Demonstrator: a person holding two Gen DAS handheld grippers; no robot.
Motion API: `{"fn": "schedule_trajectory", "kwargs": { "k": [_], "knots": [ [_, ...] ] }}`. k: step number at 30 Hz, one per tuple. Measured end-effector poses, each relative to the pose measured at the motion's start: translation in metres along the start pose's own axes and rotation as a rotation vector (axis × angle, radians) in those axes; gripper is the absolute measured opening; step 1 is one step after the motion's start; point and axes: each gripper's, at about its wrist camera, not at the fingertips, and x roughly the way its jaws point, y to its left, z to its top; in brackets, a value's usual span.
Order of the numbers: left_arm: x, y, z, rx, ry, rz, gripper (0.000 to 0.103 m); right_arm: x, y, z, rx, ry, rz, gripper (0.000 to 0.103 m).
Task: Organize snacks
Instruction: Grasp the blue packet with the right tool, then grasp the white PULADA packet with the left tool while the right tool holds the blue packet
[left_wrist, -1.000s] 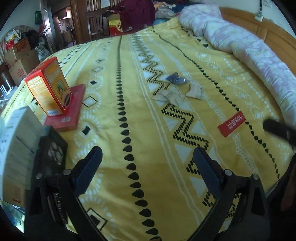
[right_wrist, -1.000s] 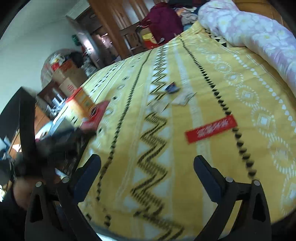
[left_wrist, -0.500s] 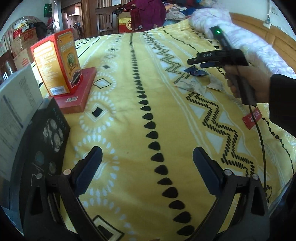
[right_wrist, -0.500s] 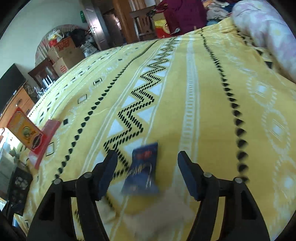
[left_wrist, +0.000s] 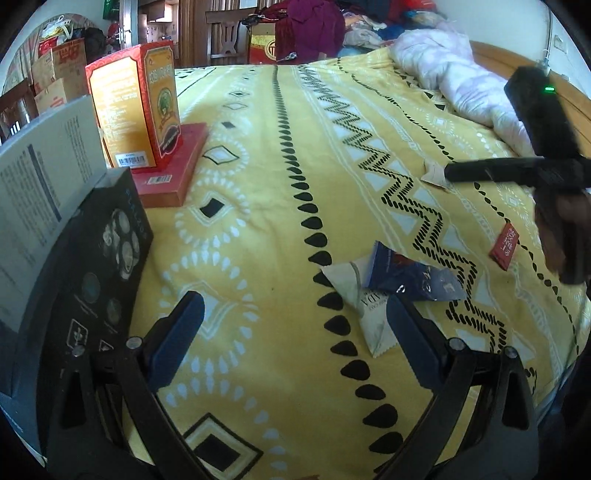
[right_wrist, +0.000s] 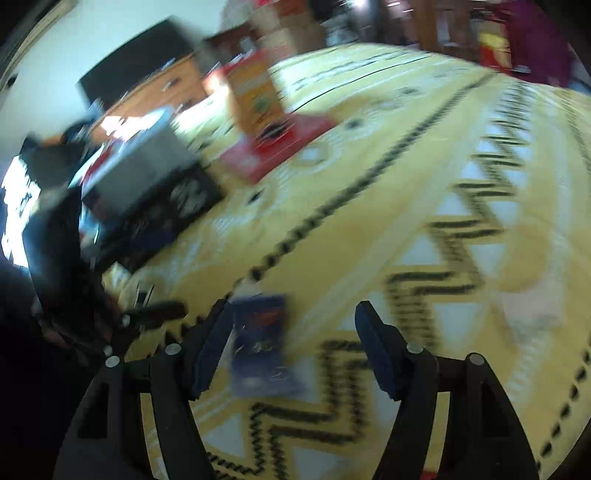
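Note:
A dark blue snack packet (left_wrist: 410, 277) lies on the yellow bedspread over a white packet (left_wrist: 369, 310), just ahead of my left gripper (left_wrist: 291, 339), which is open and empty. A red packet (left_wrist: 504, 246) lies to the right and a beige one (left_wrist: 435, 173) further back. In the blurred right wrist view the blue packet (right_wrist: 263, 343) lies between the fingers of my open right gripper (right_wrist: 293, 350), nearer the left one. The right gripper's body also shows at the right edge of the left wrist view (left_wrist: 546, 173).
An orange box (left_wrist: 136, 107) stands on a flat red box (left_wrist: 173, 166) at the left. A black box (left_wrist: 99, 280) with a grey-white box (left_wrist: 33, 192) beside it sits near the left edge. A pale duvet (left_wrist: 465, 85) lies at the far right.
The left gripper has moved forward toward the blue and white packets. The right gripper has swung left, with the blue packet still between its open fingers; its view is blurred by motion.

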Motion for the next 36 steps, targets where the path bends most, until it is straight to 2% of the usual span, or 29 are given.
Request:
{"fn": "schedule_trajectory", "kwargs": {
  "k": [3,4,5,7,9,11,13,15,18,20,22,26,28,30,34,36],
  "knots": [
    [-0.005,-0.003,0.0,0.015,-0.01,-0.001,0.099,-0.003,-0.086,0.003,0.227,-0.03,-0.257,0.077],
    [-0.007,-0.004,-0.001,0.02,-0.012,0.0,0.099,-0.002,-0.109,0.004,0.288,-0.043,-0.319,0.077],
    [-0.008,-0.003,-0.002,0.025,-0.01,0.0,0.099,0.001,-0.128,0.004,0.349,-0.054,-0.346,0.077],
    [-0.009,-0.001,-0.006,0.03,0.003,0.002,0.099,0.015,-0.137,0.005,0.392,-0.041,-0.325,0.077],
    [-0.009,0.003,-0.009,0.018,0.017,0.006,0.099,0.039,-0.107,0.007,0.299,0.006,-0.254,0.078],
    [-0.009,0.009,-0.012,-0.009,0.032,-0.001,0.099,0.059,-0.054,0.005,0.163,0.077,-0.143,0.079],
    [-0.013,0.012,-0.014,-0.027,0.027,-0.011,0.099,0.061,0.0,-0.003,0.046,0.135,-0.032,0.077],
    [-0.018,0.014,-0.017,-0.027,0.016,-0.022,0.099,0.04,0.041,-0.014,-0.011,0.112,0.004,0.077],
    [-0.019,0.014,-0.019,-0.032,0.022,-0.035,0.099,0.006,0.077,-0.022,-0.018,0.03,-0.007,0.079],
    [-0.018,0.016,-0.02,-0.051,0.036,-0.049,0.099,0.008,0.1,-0.027,-0.043,0.053,0.035,0.079],
    [-0.015,0.018,-0.02,-0.07,0.052,-0.062,0.099,0.023,0.11,-0.032,-0.085,0.103,-0.002,0.079],
    [-0.015,0.018,-0.02,-0.078,0.07,-0.065,0.099,0.062,0.092,-0.036,-0.019,0.15,-0.024,0.074],
    [-0.015,0.018,-0.02,-0.079,0.077,-0.069,0.099,0.072,0.083,-0.042,0.02,0.169,-0.013,0.054],
    [-0.014,0.016,-0.018,-0.08,0.078,-0.073,0.099,0.065,0.079,-0.045,0.051,0.15,-0.011,0.043],
    [-0.004,0.006,-0.009,-0.086,0.082,-0.103,0.099,0.023,0.067,-0.062,0.181,0.048,-0.089,0.042],
    [0.012,-0.004,-0.001,-0.087,0.107,-0.126,0.099,0.006,0.06,-0.076,0.245,0.018,-0.184,0.042]
  ]
}}
